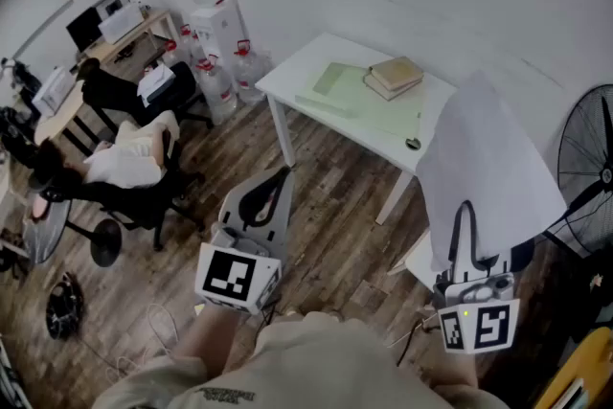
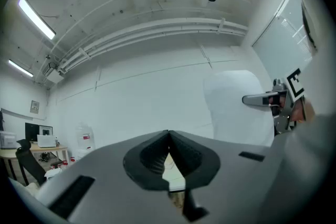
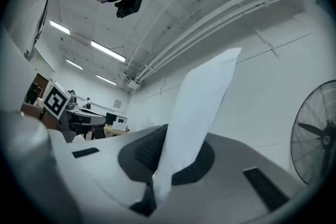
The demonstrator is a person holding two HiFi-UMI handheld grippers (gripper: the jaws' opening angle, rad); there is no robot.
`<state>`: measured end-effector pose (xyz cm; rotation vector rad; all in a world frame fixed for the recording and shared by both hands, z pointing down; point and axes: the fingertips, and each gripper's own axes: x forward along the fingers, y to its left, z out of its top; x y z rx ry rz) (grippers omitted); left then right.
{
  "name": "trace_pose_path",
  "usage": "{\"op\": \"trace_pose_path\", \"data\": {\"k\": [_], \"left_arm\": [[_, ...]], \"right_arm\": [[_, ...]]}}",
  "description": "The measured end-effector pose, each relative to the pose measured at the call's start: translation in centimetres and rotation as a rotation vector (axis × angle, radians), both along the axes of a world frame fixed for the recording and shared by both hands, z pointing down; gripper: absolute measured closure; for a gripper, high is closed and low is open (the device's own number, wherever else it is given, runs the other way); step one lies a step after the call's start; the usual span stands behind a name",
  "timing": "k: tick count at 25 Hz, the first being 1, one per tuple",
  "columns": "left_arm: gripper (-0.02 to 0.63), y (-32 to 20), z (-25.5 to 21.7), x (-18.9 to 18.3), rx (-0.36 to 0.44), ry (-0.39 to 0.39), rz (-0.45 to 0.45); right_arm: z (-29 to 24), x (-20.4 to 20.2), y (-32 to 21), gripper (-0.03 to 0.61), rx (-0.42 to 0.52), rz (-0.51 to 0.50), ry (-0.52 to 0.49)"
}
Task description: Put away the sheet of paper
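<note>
On the right, the right claw (image 1: 467,214) pinches the sheet of paper (image 1: 488,158); the left claw (image 1: 283,174) is closed, empty. Not put away yet.

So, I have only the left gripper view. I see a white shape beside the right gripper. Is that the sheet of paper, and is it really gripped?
Observer: Yes. The right gripper view shows the right gripper with its jaws shut on the sheet of paper, which stands up between them.
Operator: Where could it go?
Observer: The head view shows a white table ahead, near the wall.
Operator: Is its top free?
Observer: Not fully. A green mat lies on it, with books stacked on the mat.
</note>
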<state>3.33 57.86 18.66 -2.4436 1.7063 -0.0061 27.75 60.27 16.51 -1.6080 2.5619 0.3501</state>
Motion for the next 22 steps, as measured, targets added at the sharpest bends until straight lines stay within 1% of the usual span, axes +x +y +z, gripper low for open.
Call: {"op": "trace_pose_path", "data": {"k": [3,7,11,16,22], "left_arm": [[0.594,0.1,-0.2,0.0,-0.002,0.012,-0.002],[0.594,-0.1,-0.1,0.2,-0.010,0.000,-0.006],[0.594,-0.1,0.2,0.7,-0.011,-0.008,-0.003],[0.594,0.0,0.7,0.8,-0.025,-0.021,-0.011],[0.594,-0.8,1.9,0.0,-0.049,-0.020,-0.017]], "right_arm": [[0.0,0.1,-0.2,0.555,-0.002,-0.002,-0.004],[-0.1,0.8,-0.4,0.555,0.001,0.001,-0.032],[0.4,1.4,-0.6,0.554,-0.017,-0.002,-0.066],[1.4,1.4,-1.0,0.554,-0.047,-0.016,-0.066],[2.7,0.0,-2.1,0.554,-0.079,-0.043,-0.044]]}}
